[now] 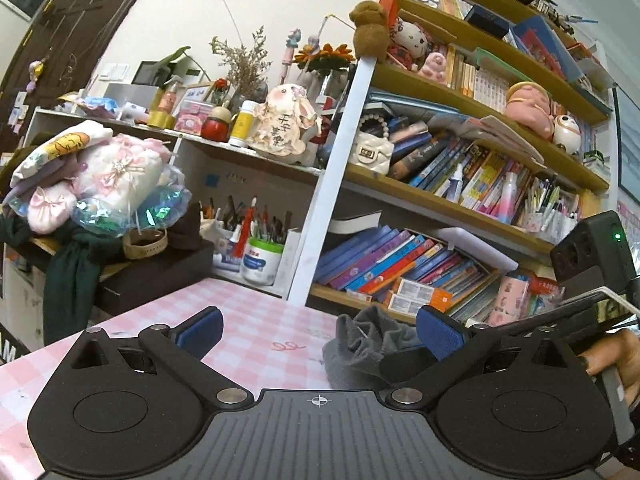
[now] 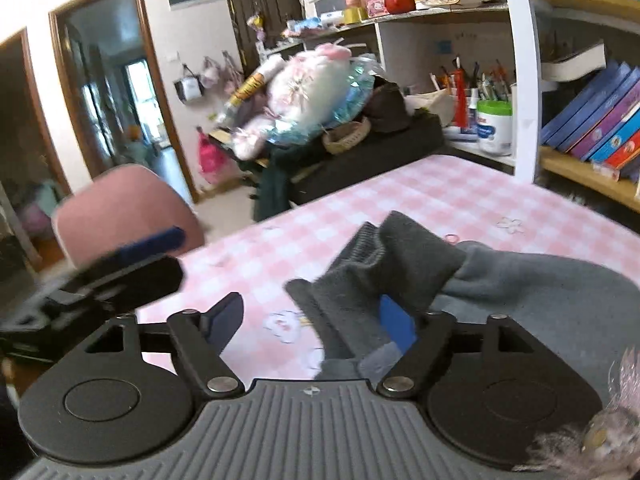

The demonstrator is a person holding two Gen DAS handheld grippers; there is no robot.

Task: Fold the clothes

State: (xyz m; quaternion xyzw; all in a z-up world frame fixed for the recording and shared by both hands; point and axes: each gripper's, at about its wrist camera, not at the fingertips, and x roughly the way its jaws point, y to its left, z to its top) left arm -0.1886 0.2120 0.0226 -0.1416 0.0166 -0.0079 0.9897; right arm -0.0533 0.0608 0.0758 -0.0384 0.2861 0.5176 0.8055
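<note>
- On pink-and-white checked tablecloth (image 2: 460,196): crumpled grey knitted garment with ribbed cuff (image 2: 404,264), bunched toward the near right side in the right wrist view.
- Right gripper (image 2: 316,320): fingers spread wide, blue pads apart; a fold of the grey garment draped against the right-hand blue pad (image 2: 398,328), left-hand pad clear of cloth, nothing pinched between them.
- Left gripper (image 1: 318,334): fingers also spread wide, holding nothing, bare checked cloth between the blue pads.
- Seen from the left wrist: same grey garment (image 1: 368,344) heaped just beside the right-hand finger, touching or overlapping it; cannot tell which.
- Far right edge of that view: a hand (image 1: 616,354) gripping the other tool's handle.
- Beyond the table: pink chair back (image 2: 128,208), cluttered wooden bookshelf of colourful books (image 1: 460,184), white plush toy in iridescent wrapping (image 1: 120,176) on a side stack.
</note>
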